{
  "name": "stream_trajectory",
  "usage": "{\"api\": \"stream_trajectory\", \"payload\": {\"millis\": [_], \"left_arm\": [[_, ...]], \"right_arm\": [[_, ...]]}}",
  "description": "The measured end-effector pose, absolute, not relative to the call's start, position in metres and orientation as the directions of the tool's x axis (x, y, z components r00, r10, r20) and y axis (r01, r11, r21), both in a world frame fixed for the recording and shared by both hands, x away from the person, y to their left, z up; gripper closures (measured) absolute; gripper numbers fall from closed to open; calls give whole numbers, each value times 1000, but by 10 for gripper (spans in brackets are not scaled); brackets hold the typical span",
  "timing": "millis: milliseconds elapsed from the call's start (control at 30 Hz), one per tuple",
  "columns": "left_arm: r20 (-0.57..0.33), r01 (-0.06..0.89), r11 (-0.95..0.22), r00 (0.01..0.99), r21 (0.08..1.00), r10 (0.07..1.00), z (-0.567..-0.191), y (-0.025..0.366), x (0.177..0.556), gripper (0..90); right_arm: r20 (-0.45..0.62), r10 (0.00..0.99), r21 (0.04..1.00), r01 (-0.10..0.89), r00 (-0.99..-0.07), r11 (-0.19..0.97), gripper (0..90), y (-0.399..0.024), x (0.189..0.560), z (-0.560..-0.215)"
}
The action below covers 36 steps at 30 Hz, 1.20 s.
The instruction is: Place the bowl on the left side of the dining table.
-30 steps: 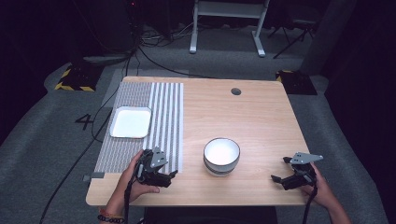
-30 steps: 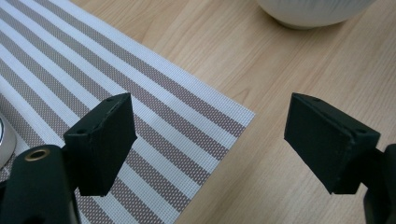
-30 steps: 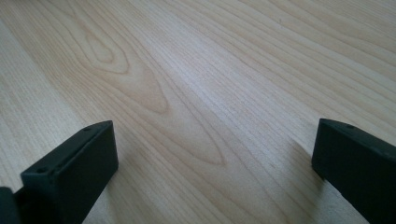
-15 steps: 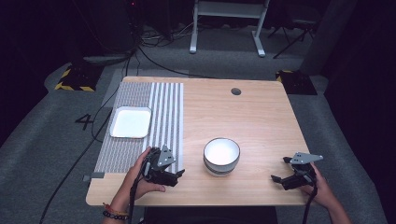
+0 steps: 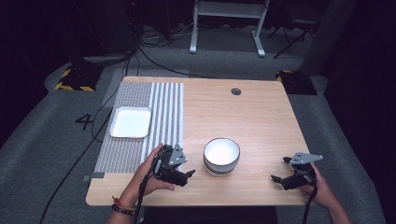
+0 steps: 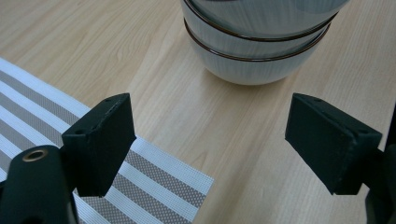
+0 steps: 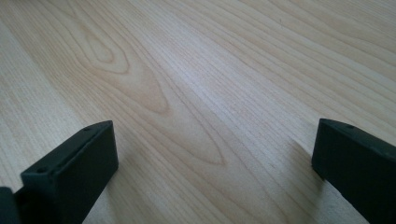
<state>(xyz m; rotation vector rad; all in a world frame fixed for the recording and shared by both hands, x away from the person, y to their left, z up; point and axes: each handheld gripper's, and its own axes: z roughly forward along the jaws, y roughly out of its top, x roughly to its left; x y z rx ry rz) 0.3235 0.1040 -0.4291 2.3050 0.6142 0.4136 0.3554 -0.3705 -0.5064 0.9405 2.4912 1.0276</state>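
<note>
- Forearms come in from the near edge of the pale wooden tabletop [image 5: 261, 116], each hand holding a black two-jaw tool
- The left tool [image 5: 189, 174] sits at the near corner of the grey-and-white striped woven placemat [image 5: 140, 140], its jaws pointing toward the bowls; a beaded bracelet shows on that wrist
- In the left gripper view the left tool [image 6: 210, 140] is released, its jaws set wide apart with nothing between them, the placemat corner [image 6: 154, 186] under the left-hand jaw and bare wood under the other
- The right tool [image 5: 280, 170] rests near the tabletop's near right corner, well apart from the bowls, with a grey three-cornered plate on top
- In the right gripper view the right tool [image 7: 215, 154] is also released, its jaws wide apart over bare wood grain
- The stack of white round ceramic bowls with dark rims [image 5: 222, 156] stands on bare wood just beyond and beside the left tool, between the two tools; the left gripper view shows the stack [image 6: 261, 42] just ahead of the open jaws, apart from them
- Farther off, a white square plate with rounded corners [image 5: 131, 122] lies on the placemat's left part
- A small dark round hole [image 5: 236, 91] sits near the tabletop's far edge
- Beyond the tabletop, grey carpet floor [image 5: 224, 63] carries black cables and the feet of a white metal stand [image 5: 226, 28]
</note>
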Motion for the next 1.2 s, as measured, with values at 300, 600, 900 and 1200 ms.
{"api": "stream_trajectory", "payload": {"millis": [300, 600, 900, 1200], "left_arm": [[94, 283, -628, 863, 725, 497, -422, 89, 328, 157], [87, 234, -621, 893, 748, 441, -416, 71, 330, 157], [96, 200, -635, 912, 746, 400, -413, 57, 331, 158], [100, 190, -635, 915, 749, 391, -411, 46, 332, 156]], "right_arm": [[-15, 666, 709, 462, -746, 533, 4, -371, 355, -506], [-15, 666, 709, 462, -746, 533, 4, -371, 355, -506], [-15, 666, 709, 462, -746, 533, 4, -371, 355, -506], [-15, 666, 709, 462, -746, 533, 4, -371, 355, -506]]}}
